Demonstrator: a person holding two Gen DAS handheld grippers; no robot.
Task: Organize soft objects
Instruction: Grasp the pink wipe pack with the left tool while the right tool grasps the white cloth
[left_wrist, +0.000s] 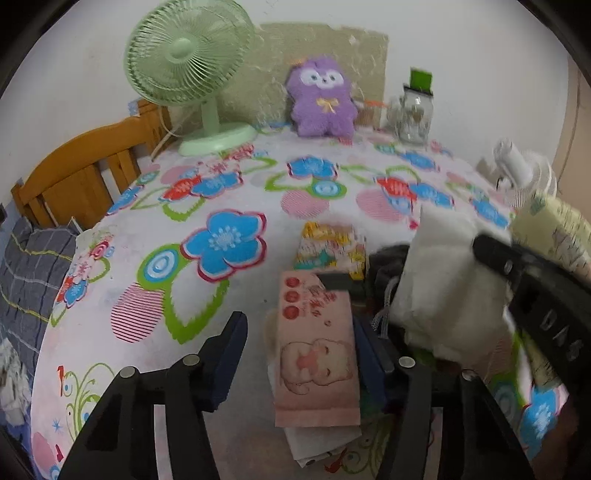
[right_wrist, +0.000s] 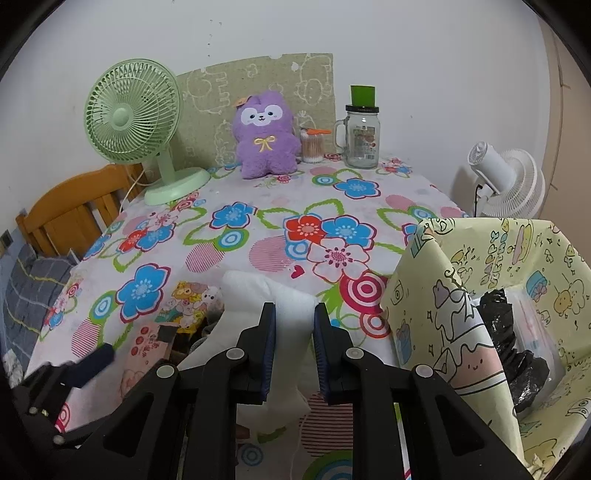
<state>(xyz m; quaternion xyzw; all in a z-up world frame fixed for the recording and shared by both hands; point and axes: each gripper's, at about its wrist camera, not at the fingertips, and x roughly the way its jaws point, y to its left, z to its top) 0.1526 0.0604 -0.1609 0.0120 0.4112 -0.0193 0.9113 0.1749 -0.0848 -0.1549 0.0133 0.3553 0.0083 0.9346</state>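
My right gripper (right_wrist: 294, 317) is shut on a white soft cloth (right_wrist: 280, 295) and holds it above the flowered table; it also shows in the left wrist view (left_wrist: 436, 273). My left gripper (left_wrist: 299, 332) is open around a pink tissue pack with a baby picture (left_wrist: 317, 350), which lies on the table between its fingers. A small yellow cartoon pack (left_wrist: 330, 249) and a dark grey cloth (left_wrist: 386, 266) lie just beyond. A purple plush toy (right_wrist: 266, 136) sits at the far edge. A yellow patterned storage box (right_wrist: 491, 295) stands at the right and holds a black item (right_wrist: 513, 347).
A green desk fan (right_wrist: 133, 122) stands at the back left. A glass jar (right_wrist: 362, 136) and a cotton swab tub (right_wrist: 312, 146) stand at the back right. A white fan (right_wrist: 506, 181) is beyond the table. A wooden headboard (right_wrist: 70, 206) is at the left.
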